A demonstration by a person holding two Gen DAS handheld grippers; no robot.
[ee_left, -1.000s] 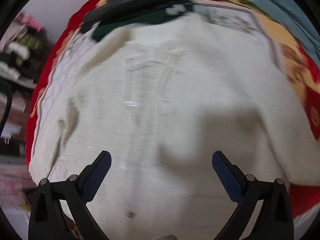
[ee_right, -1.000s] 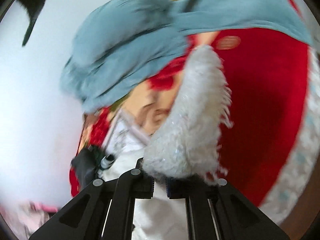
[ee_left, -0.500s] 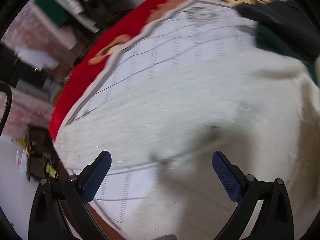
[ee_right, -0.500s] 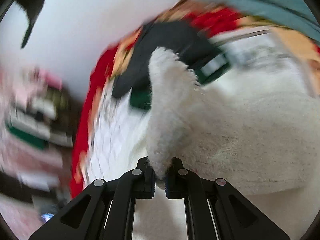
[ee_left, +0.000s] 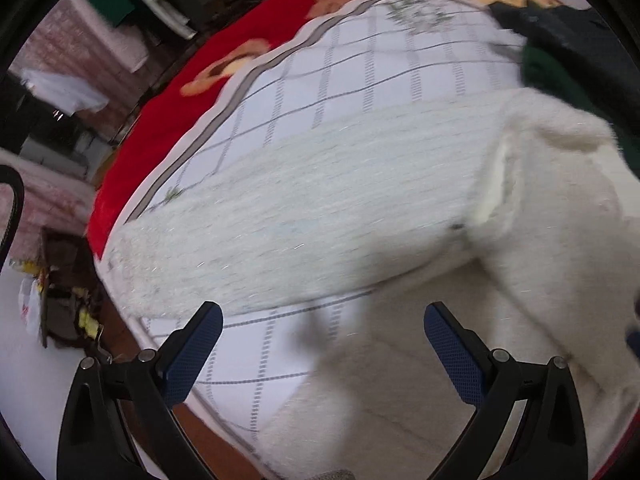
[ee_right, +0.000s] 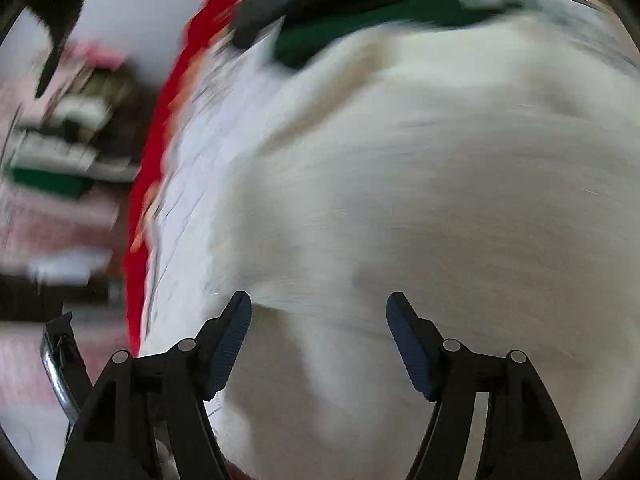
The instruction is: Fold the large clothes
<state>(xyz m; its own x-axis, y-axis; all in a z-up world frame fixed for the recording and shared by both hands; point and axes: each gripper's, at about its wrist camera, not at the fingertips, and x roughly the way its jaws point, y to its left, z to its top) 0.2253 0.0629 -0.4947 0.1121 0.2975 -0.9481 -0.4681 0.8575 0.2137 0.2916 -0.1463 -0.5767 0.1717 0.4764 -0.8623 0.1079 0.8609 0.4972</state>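
A large fuzzy white sweater (ee_left: 520,280) lies spread on a bed. One sleeve (ee_left: 304,224) stretches out to the left over the white checked sheet (ee_left: 360,80). My left gripper (ee_left: 322,320) is open and empty just above the sheet below that sleeve. In the blurred right wrist view the sweater (ee_right: 440,180) fills the frame. My right gripper (ee_right: 318,308) is open and empty just above it.
A red floral blanket (ee_left: 168,120) edges the bed. Dark green and black clothes (ee_left: 568,56) lie at the far side, also in the right wrist view (ee_right: 360,28). Shelves and clutter (ee_left: 60,92) stand beyond the bed's left edge, over the floor (ee_left: 24,360).
My right gripper has opened and let go of the white sleeve it held. It has swung left over the sweater. My left gripper has swung left toward the outstretched sleeve.
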